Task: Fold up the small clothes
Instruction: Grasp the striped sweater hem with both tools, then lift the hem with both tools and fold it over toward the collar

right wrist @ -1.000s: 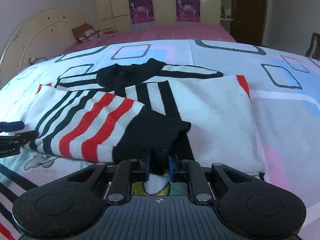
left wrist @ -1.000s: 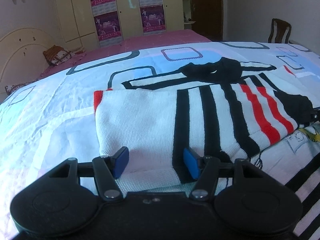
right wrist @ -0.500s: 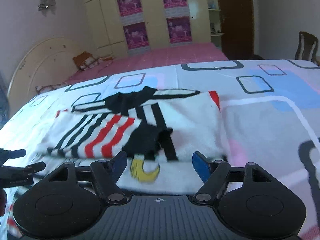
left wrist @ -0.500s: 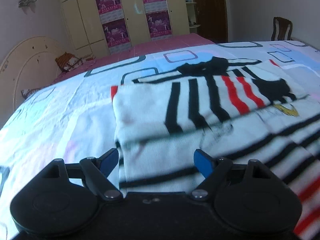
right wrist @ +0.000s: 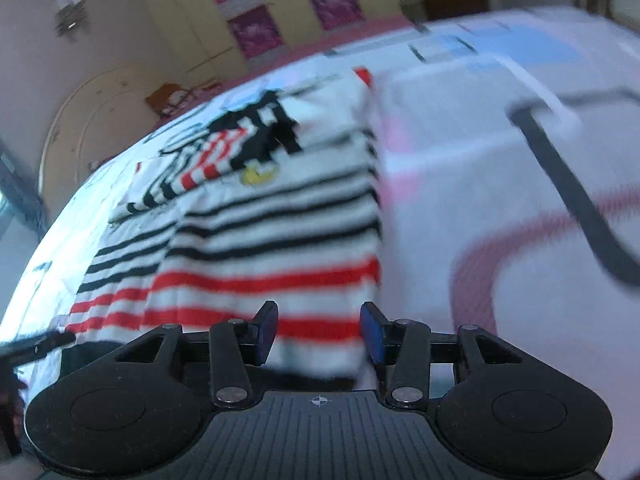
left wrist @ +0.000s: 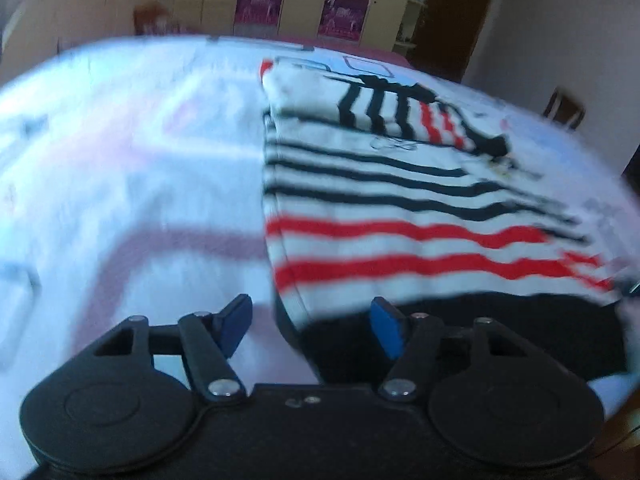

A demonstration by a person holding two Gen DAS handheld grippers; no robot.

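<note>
A small white knit sweater (left wrist: 384, 200) with black and red stripes and a black hem lies flat on the bed, both sleeves folded in across its upper part. It also shows in the right wrist view (right wrist: 280, 240). My left gripper (left wrist: 310, 326) is open at the sweater's near left corner, over the black hem. My right gripper (right wrist: 318, 330) is open at the near right corner, over the lowest red stripes. Both views are blurred by motion.
The bed sheet (left wrist: 120, 168) is white with pink, blue and grey shapes. A curved headboard (right wrist: 92, 120), a wardrobe with purple posters (left wrist: 304, 4), a dark door (left wrist: 452, 20) and a wooden chair (left wrist: 564, 108) stand beyond the bed.
My right gripper let go of the black sleeve cuff and opened. Both grippers drew back from the folded sleeves down to the sweater's hem corners.
</note>
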